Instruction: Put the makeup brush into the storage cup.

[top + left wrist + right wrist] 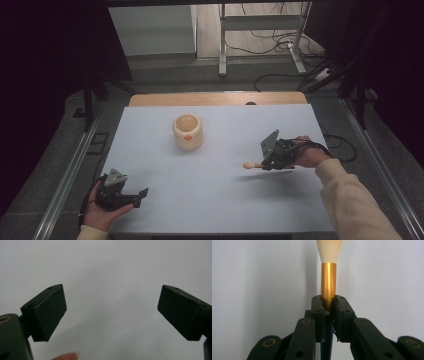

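Left hand-held gripper [142, 196] low at surface's near-left corner, jaws wide apart. Right hand-held gripper [261, 165] raised near right edge, jaws clamped, pointing left.

We note a brush [328, 272] with a shiny gold metal ferrule and a pale cream bristle tuft. It is clamped at the ferrule between the jaws of the right hand-held gripper [329, 303], sticking straight out past the jaw tips, roughly level, raised clear of the surface [210, 190].
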Demonstrator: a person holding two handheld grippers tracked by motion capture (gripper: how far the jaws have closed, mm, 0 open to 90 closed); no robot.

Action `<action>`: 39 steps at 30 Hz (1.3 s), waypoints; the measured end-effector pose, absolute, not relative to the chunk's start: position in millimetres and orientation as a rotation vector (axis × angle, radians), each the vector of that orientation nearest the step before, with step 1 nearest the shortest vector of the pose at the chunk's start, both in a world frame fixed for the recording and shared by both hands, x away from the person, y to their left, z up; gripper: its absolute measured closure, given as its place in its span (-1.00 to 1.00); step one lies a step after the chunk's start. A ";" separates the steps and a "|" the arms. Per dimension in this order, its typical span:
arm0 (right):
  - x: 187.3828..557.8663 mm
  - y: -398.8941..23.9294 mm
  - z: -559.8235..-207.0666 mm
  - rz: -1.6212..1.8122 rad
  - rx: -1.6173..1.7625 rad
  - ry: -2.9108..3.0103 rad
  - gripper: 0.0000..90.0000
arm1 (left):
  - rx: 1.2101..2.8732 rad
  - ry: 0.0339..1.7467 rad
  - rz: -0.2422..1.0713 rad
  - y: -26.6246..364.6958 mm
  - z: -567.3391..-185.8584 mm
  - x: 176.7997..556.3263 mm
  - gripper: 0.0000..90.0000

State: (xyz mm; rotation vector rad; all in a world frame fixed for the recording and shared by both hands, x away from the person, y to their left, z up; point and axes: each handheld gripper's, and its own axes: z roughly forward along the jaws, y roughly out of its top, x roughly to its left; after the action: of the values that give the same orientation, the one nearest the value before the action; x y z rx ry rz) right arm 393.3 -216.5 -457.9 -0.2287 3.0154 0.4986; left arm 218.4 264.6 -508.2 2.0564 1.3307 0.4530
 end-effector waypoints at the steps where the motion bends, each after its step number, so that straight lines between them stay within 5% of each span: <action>1: 393.9 -217.5 -455.8 0.519 -0.222 3.008 0.77 | 2.057 1.330 0.453 264.5 -508.1 218.4 -0.79; 39: 374.7 -229.2 -422.8 0.990 0.261 2.887 0.76 | 2.051 1.330 0.457 263.4 -507.4 218.1 -0.79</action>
State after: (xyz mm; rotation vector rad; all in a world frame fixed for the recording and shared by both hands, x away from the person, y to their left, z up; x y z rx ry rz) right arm 374.7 -229.2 -422.8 0.2608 2.8869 0.9896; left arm 218.1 263.4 -507.4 2.0512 1.3300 0.4572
